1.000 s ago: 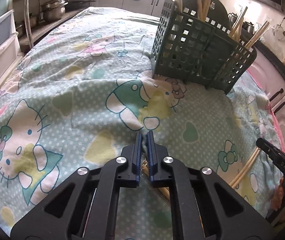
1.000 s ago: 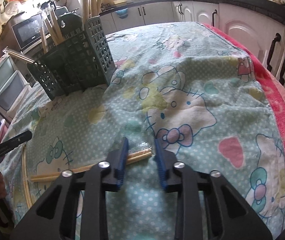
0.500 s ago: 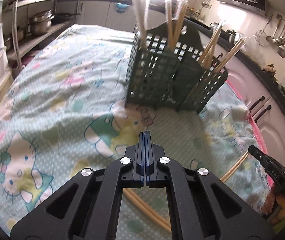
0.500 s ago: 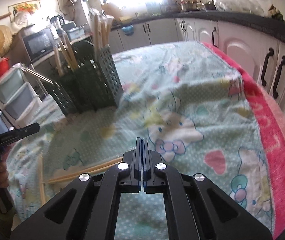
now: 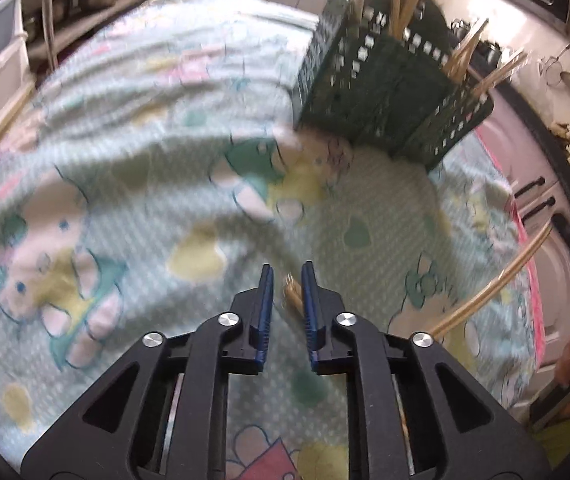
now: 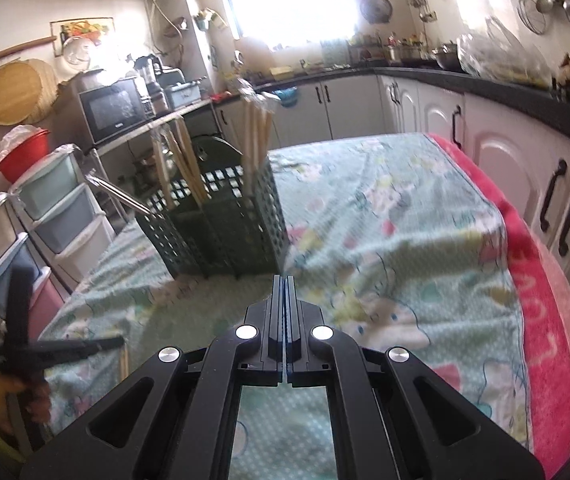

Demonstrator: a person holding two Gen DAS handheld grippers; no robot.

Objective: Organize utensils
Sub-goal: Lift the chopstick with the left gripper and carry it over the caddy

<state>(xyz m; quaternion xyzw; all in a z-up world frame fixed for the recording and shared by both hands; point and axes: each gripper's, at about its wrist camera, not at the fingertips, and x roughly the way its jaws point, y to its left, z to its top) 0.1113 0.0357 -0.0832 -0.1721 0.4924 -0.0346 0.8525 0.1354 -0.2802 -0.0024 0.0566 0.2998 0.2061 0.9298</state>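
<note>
**Two grippers, one chopstick pair at risk**

Left gripper (image 5: 287, 280): jaws have just been opening, parted, with the chopstick pair (image 5: 293, 294) loose between them. Right gripper (image 6: 283, 286): clenched; the grip itself is hidden beneath its body.

Risk: the pair may slip onto the cartoon-print cloth (image 5: 133, 168) short of the green utensil caddy (image 5: 385, 108). Motion blur obscures contact.

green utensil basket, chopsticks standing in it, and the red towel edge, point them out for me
green utensil basket (image 6: 225, 236), right wrist view, front lattice wall
chopsticks (image 6: 255, 136), right wrist view, upright shafts
red towel (image 6: 541, 320), right wrist view, border stripe
</note>
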